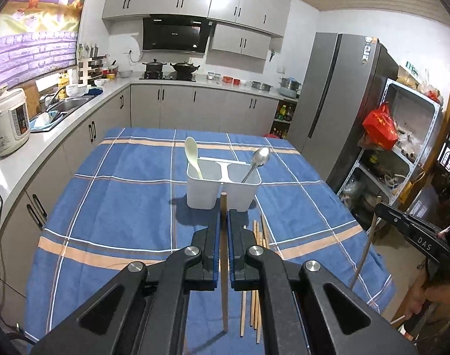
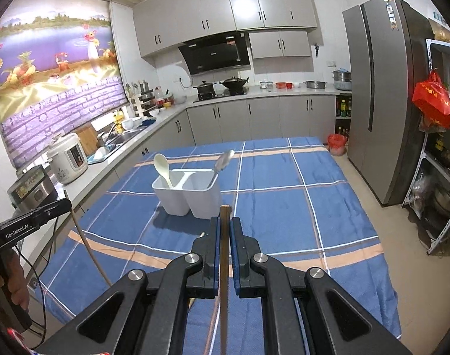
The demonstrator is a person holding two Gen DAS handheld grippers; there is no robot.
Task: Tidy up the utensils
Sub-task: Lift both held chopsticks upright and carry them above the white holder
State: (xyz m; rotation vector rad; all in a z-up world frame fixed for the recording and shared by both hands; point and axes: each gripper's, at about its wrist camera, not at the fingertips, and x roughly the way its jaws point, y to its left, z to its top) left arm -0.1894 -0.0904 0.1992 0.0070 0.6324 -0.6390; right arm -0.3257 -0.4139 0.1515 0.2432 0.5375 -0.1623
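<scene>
A white two-compartment utensil holder [image 1: 222, 189] [image 2: 192, 195] stands mid-table on the blue checked cloth. A cream plastic spoon [image 1: 193, 156] [image 2: 163, 168] leans in its left compartment, a metal spoon [image 1: 256, 162] [image 2: 222, 162] in its right. My left gripper [image 1: 224, 219] is shut on a brown wooden chopstick [image 1: 224, 266], held upright just short of the holder. My right gripper [image 2: 225, 224] is shut on another brown chopstick [image 2: 224, 266]. Several loose chopsticks [image 1: 259, 242] lie on the cloth right of my left gripper.
The table [image 2: 313, 207] stands in a kitchen. A counter with a rice cooker [image 1: 7, 121] and sink runs along the left. A grey fridge [image 2: 381, 103] and a metal shelf [image 1: 402, 148] stand right. The other gripper shows at each view's edge [image 1: 414, 233] [image 2: 27, 222].
</scene>
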